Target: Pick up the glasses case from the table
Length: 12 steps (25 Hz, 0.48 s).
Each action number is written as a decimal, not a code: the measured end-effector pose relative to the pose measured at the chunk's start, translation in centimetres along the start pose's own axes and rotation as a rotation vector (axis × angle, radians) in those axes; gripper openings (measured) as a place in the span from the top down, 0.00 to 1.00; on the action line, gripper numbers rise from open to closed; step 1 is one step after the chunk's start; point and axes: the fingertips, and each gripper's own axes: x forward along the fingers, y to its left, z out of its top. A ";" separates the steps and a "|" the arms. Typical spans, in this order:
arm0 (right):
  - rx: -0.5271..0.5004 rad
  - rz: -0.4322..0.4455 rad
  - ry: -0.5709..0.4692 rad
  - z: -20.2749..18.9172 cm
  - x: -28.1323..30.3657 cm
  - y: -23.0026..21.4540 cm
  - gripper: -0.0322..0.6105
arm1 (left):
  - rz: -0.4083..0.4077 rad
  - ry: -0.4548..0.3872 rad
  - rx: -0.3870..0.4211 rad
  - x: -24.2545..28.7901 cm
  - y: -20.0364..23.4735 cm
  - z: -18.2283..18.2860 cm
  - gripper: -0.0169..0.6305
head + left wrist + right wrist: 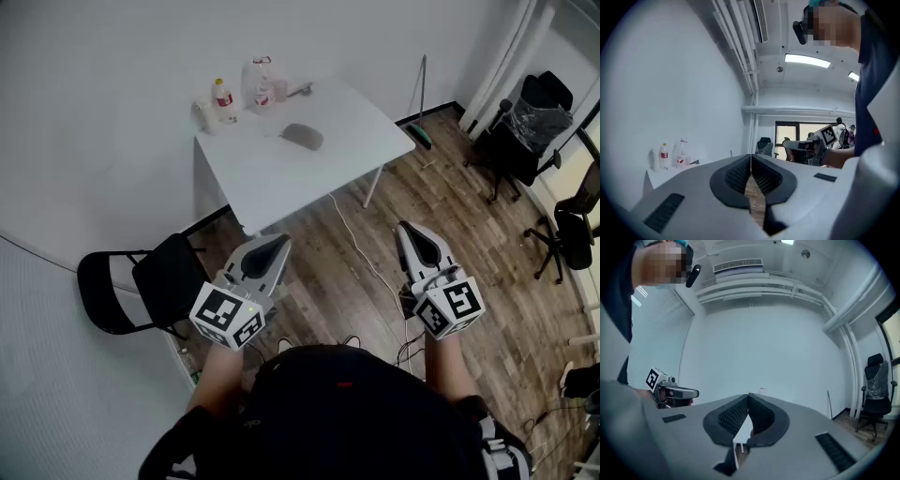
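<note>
In the head view the glasses case (302, 136) is seen as a small grey oval lying flat on the white table (281, 183), in the upper middle of the frame and well apart from both grippers. It is too small for any detail to be made out. In the two gripper views the case is not shown, as most of the table is covered there by the grey gripper bodies. At the table's upper left corner a small bottle (222, 97) with a red label and a big clear jug (260, 82) are stood near each other. What is inside them cannot be told. The left gripper (277, 242) is held at the lower left of the frame, and its jaws are seen pressed together with nothing pinched. The right gripper (405, 228) is held at the lower right, and its jaws are also pressed together on nothing. A black folding chair (141, 281) is seen at the left, and the person's body is cut off by the bottom edge.
</note>
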 end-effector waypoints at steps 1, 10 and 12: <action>-0.005 0.001 0.002 0.0 0.0 0.0 0.92 | 0.000 0.000 0.003 0.0 0.0 0.0 0.94; -0.019 0.013 0.011 0.1 0.5 -0.2 0.92 | 0.011 -0.014 0.019 0.2 0.5 0.7 0.94; -0.018 0.018 0.009 0.0 0.8 -0.1 0.92 | 0.013 -0.011 0.018 0.1 0.7 0.5 0.94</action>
